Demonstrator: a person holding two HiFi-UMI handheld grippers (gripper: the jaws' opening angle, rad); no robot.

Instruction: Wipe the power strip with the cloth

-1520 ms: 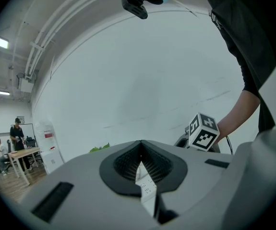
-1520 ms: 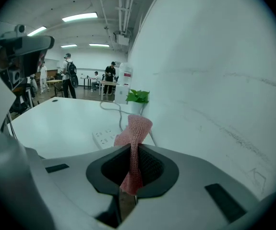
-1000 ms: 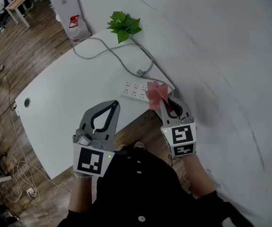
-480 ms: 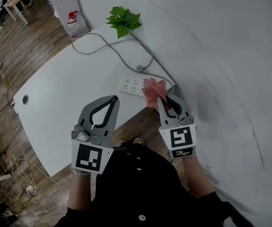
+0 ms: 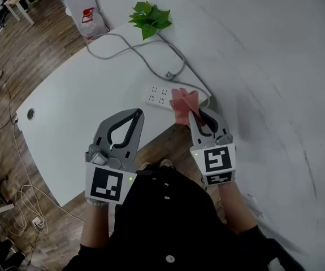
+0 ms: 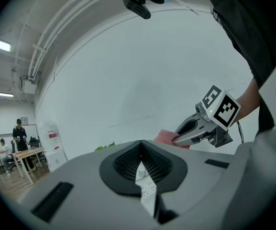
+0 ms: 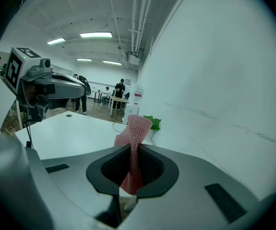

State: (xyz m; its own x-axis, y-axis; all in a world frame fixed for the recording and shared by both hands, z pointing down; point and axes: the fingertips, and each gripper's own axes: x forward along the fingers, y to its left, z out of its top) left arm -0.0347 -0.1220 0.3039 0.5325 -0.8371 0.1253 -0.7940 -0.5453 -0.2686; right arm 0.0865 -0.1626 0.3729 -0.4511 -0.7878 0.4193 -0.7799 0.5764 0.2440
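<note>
**A:** Where does the thing to be wiped lie?

**B:** The white rectangular power strip (image 5: 160, 96) lies flat on the white surface (image 5: 77, 106), just right of centre in the head view; its grey cable (image 5: 129, 48) loops away toward the green leafy plant (image 5: 149, 20) at the top of the frame.

**A:** And what holds the wiper?

**B:** The right claw (image 5: 193, 115) does; its jaws are clamped on the middle of the pink knitted cloth (image 5: 182, 103), so a loose fold stands out ahead of the tips. I judge that leaves free fabric to drag along the strip. The fold sits over the strip's right end; whether it touches, I cannot tell.

**A:** The other one?

**B:** The left claw (image 5: 136, 113) has its tips together and nothing between them; it hangs left of centre, near the strip but apart from it, and points at it. I take it to be held back, ready to steady the strip should it slide.

**A:** So the wipe itself?

**B:** At its start, by my reading; most of the strip lies uncovered to the left of the cloth.
</note>
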